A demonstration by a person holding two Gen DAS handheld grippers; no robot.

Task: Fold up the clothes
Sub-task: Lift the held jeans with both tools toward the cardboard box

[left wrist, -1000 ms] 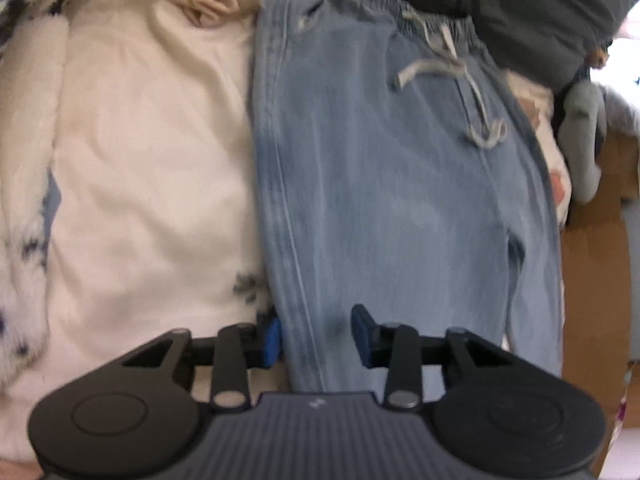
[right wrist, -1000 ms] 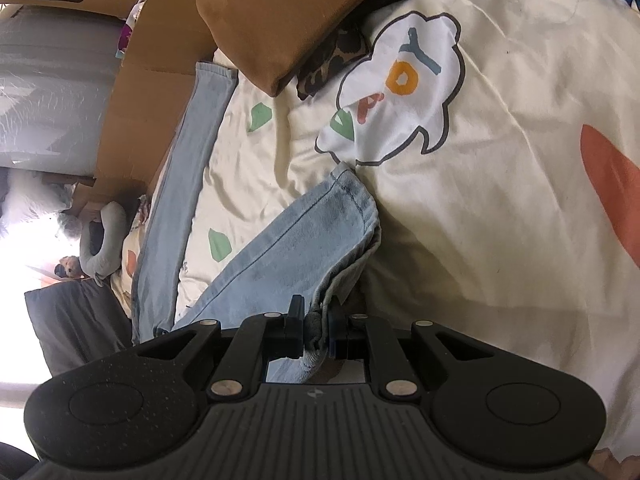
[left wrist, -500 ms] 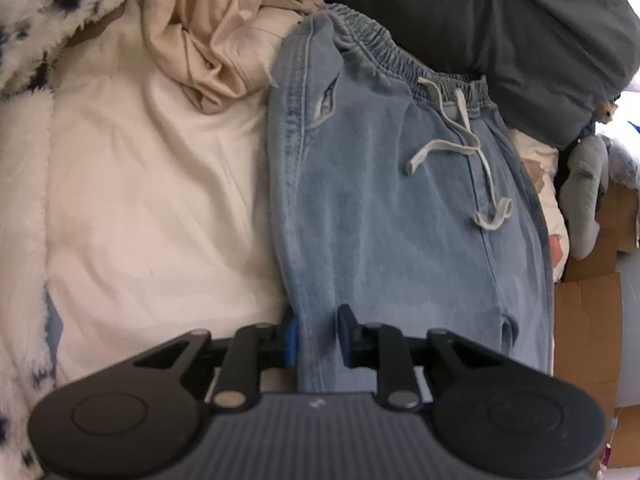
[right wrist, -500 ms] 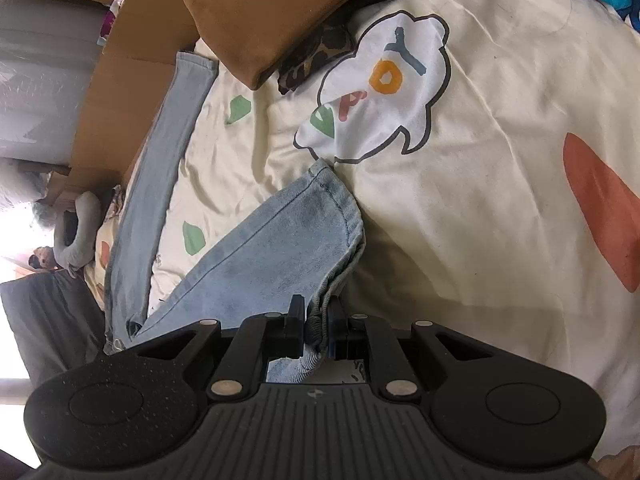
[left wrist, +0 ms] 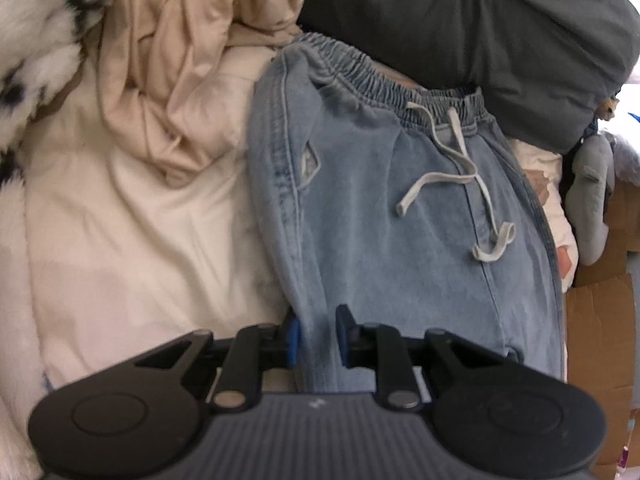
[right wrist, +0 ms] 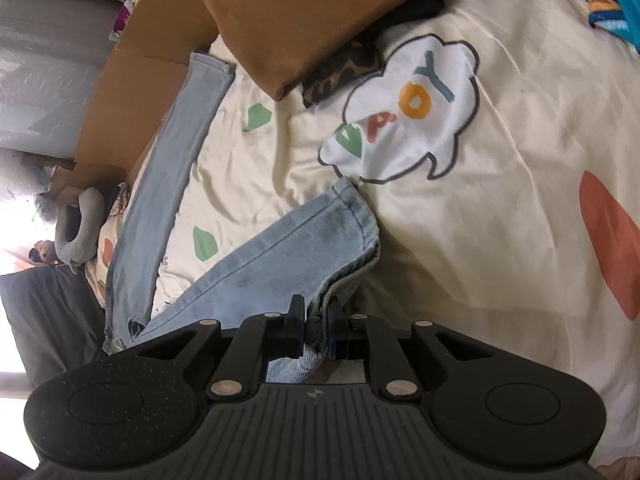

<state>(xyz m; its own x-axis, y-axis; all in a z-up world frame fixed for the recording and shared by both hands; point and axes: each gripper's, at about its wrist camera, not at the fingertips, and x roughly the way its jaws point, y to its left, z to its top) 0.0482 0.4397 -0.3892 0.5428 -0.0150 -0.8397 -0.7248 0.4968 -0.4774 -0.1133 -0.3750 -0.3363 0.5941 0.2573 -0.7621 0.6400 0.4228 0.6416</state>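
Gripping step: left gripper (left wrist: 316, 336) closing on side seam of jeans (left wrist: 384, 216) spread across bed (right wrist: 480, 240), right gripper (right wrist: 314, 326) clamped on hem (bunched); next, probably lift and fold over.

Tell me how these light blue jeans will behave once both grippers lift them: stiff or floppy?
Likely floppy: the jeans lie rumpled, and the hem bunches in the right gripper. The free leg will probably dangle. The left gripper is closing on the side seam; the drawstring may swing loose.
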